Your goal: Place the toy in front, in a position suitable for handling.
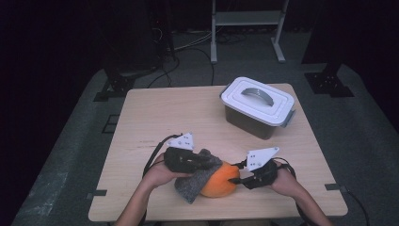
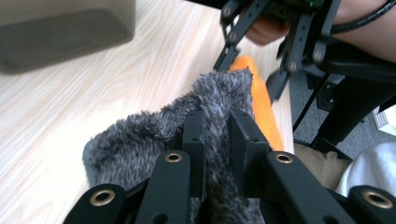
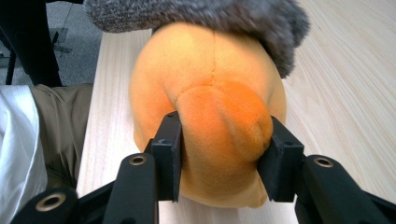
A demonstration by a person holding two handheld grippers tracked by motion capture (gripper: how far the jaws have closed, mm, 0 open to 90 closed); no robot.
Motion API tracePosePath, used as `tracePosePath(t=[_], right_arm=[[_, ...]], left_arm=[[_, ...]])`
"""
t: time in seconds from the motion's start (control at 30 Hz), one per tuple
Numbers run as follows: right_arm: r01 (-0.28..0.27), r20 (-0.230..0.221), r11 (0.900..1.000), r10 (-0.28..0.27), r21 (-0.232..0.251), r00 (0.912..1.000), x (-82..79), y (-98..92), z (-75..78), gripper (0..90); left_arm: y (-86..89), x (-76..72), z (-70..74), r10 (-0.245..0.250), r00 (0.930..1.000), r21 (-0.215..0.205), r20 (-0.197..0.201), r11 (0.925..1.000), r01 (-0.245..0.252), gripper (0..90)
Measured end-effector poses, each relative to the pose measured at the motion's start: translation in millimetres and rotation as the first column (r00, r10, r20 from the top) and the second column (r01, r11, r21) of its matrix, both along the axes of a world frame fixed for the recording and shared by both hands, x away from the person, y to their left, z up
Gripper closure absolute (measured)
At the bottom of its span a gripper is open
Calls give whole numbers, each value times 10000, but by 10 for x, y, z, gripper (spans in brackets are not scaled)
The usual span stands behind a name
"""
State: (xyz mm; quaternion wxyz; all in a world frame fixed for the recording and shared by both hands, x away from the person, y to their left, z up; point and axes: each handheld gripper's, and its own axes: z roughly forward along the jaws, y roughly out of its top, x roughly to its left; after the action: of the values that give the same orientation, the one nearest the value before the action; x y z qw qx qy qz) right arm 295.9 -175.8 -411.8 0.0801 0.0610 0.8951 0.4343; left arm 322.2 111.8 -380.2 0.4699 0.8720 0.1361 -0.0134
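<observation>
Orange plush toy [image 3: 205,126], bulge squeezed in the right gripper [image 3: 219,154], may slip as the left gripper [image 2: 215,140], clamped on the grey furry cloth [image 2: 154,140], tugs

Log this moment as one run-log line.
left gripper: shut on grey furry cloth | right gripper: shut on orange plush toy | lidded box: untouched

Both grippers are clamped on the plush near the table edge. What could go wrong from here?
1. The right gripper pinches only a soft bulge of the orange plush toy; a pull may slip it free.
2. The left gripper holds a thin fold of the grey furry cloth, which could slide out.
3. The toy sits close to the table front edge, so a lost grip might drop it.
</observation>
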Motion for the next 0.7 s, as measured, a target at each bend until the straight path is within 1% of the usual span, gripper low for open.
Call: tracePosePath(t=[0.03,0.07,0.13,0.23,0.37,0.47,0.53,0.63,0.67,0.7], right_arm=[[-10,-46,10000,10,19,10000,15,-19,-4,545],[6,-131,10000,-5,57,9999,26,-33,-8,541],[9,-324,9999,-5,121,9995,45,-35,-20,525],[83,-497,10000,-83,-1,9987,50,-29,-10,486],[68,-660,10000,-63,71,9978,44,-44,-28,481],[31,-558,10000,-30,17,9984,31,-30,-26,495],[-27,-394,10000,27,-2,9992,17,-17,-28,510],[-180,-203,9998,180,-25,9996,-5,-2,-25,523],[-174,-186,9998,173,-33,9997,-16,10,-22,526],[-279,-53,9996,279,-98,9996,-24,21,-19,530]], left_arm=[[17,3,-22,-27,10000,-66,-74,10000,27,772],[18,0,-49,-29,9998,-221,-194,9998,24,772],[3,-4,-71,-71,9998,-192,-200,9998,67,772],[-4,-7,-76,-147,9995,-212,-262,9997,141,773],[-19,-22,-70,-289,9990,-144,-339,9995,284,772],[-35,-28,-47,-308,9991,-76,-287,9995,305,772],[-58,-37,-11,-342,9992,13,-186,9994,343,772],[-125,-50,49,-606,9981,43,-77,9981,607,771],[-156,-54,65,-699,9976,121,3,9975,699,771],[-186,-56,79,-798,9968,123,43,9967,797,770]])
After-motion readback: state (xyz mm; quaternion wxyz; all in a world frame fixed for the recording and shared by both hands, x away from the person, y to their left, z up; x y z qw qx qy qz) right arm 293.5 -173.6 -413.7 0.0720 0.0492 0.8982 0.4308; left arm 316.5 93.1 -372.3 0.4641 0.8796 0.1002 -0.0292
